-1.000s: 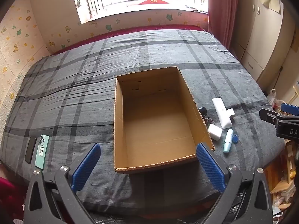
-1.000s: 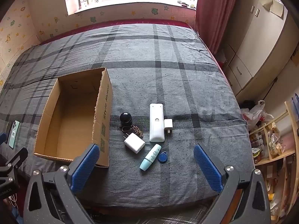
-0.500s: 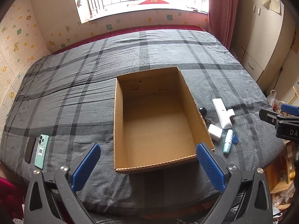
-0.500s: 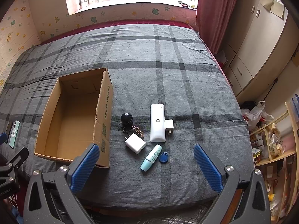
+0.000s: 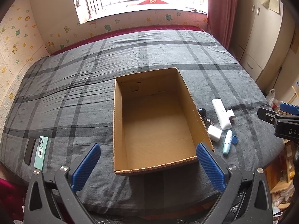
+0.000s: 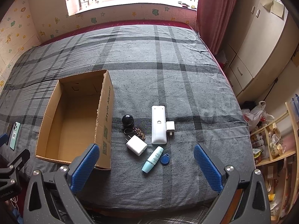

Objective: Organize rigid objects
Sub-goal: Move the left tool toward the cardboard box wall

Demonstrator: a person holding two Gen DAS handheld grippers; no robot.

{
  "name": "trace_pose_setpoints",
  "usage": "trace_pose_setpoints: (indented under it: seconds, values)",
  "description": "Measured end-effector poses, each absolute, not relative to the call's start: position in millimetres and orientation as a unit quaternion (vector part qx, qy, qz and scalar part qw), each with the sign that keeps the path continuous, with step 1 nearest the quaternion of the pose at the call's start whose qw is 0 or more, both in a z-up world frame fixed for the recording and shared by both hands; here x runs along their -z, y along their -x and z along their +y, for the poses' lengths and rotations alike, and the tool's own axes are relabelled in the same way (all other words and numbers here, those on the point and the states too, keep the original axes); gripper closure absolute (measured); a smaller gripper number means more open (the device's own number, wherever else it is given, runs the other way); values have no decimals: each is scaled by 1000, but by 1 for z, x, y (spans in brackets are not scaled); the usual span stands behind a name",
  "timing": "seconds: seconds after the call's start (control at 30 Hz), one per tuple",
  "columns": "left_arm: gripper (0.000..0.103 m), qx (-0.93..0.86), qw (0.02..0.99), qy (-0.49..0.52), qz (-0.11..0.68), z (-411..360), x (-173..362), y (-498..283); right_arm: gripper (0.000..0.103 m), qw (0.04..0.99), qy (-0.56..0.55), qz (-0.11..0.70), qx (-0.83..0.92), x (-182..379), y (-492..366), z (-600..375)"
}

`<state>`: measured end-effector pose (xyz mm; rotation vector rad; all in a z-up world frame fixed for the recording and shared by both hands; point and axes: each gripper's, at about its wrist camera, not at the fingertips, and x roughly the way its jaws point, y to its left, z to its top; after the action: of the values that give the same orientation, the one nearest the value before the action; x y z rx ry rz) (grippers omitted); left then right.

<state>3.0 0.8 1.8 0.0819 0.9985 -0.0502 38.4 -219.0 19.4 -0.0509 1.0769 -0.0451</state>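
An open, empty cardboard box (image 5: 119, 123) (image 6: 107, 112) lies on the grey plaid bed. Right of it sit a white remote (image 6: 158, 124) (image 5: 221, 113), a small white plug (image 6: 170, 127), a larger white charger (image 6: 136, 145) (image 5: 214, 133), a black ball on a key chain (image 6: 128, 121) (image 5: 202, 112), a teal tube (image 6: 152, 159) (image 5: 227, 142) and a blue key fob (image 6: 165, 158) (image 5: 234, 140). Two phones, one mint green (image 5: 41, 153) (image 6: 14, 135) and one dark (image 5: 29, 150), lie left of the box. My left gripper (image 5: 147, 165) is open above the box's near edge. My right gripper (image 6: 146, 165) is open above the teal tube.
A window and patterned wall stand behind the bed. A red curtain (image 6: 211, 15) and wardrobe (image 6: 261, 43) are on the right, with a wooden shelf (image 6: 274, 145) and plastic bag (image 6: 256, 114) by the bed's right side. The far half of the bed (image 6: 149, 56) holds nothing.
Both views have shifted very slightly; nothing on the bed has moved and both grippers remain open.
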Motion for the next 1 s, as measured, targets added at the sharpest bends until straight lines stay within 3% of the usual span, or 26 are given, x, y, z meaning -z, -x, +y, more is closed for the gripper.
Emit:
trace_pose_setpoints:
  seconds: [1.0]
  values:
    - [0,15,879,-30,477,16,-1,-12,0,860,22,510,22,-20,-38,-221]
